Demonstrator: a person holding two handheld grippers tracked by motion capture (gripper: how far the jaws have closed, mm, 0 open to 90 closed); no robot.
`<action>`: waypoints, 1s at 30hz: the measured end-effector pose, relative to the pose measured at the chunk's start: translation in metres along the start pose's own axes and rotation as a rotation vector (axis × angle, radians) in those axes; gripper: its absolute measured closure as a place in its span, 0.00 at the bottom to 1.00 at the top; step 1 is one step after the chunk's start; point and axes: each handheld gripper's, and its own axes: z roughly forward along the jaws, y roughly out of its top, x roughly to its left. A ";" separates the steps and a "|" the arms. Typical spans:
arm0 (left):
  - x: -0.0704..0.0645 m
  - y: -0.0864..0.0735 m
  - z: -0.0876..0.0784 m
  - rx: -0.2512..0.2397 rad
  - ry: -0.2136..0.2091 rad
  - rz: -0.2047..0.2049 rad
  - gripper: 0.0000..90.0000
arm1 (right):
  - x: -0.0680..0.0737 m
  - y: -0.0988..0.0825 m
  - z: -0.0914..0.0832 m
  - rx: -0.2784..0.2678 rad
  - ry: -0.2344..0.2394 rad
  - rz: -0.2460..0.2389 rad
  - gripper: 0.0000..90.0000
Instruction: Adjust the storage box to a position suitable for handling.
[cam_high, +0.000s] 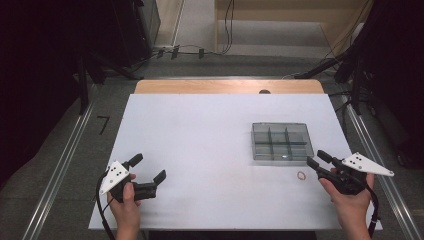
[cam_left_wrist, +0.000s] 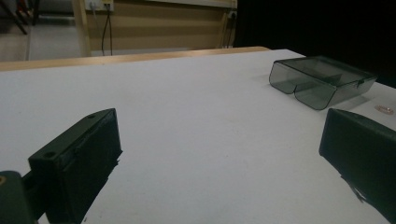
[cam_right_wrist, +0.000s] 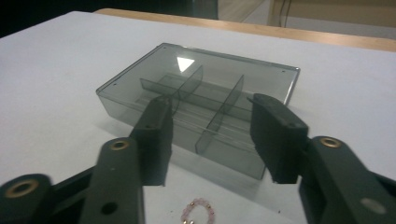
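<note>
With both jaws apart and empty, right hand-held gripper (cam_high: 316, 158) sits lower right, angled at the box (cam_high: 281, 141) and bracelet (cam_high: 301, 175) just below it; left hand-held gripper (cam_high: 148, 167) idles lower left on desk (cam_high: 200, 145).

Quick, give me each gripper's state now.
Left gripper: open wide, holding nothing.
Right gripper: partly open, holding nothing.

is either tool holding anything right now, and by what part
Nothing is held. The left tool stands wide open over bare table; the right tool is open near the bead ring and box.
</note>
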 end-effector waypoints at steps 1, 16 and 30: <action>0.000 0.000 0.000 0.000 0.000 -0.001 0.00 | 0.000 0.002 0.000 -0.001 -0.005 -0.004 0.63; 0.001 0.000 0.002 -0.002 -0.003 -0.014 0.00 | -0.018 0.033 0.029 0.040 -0.067 0.001 0.98; 0.001 -0.001 0.004 0.007 -0.003 -0.014 0.00 | -0.054 0.049 0.050 0.052 -0.080 0.037 0.98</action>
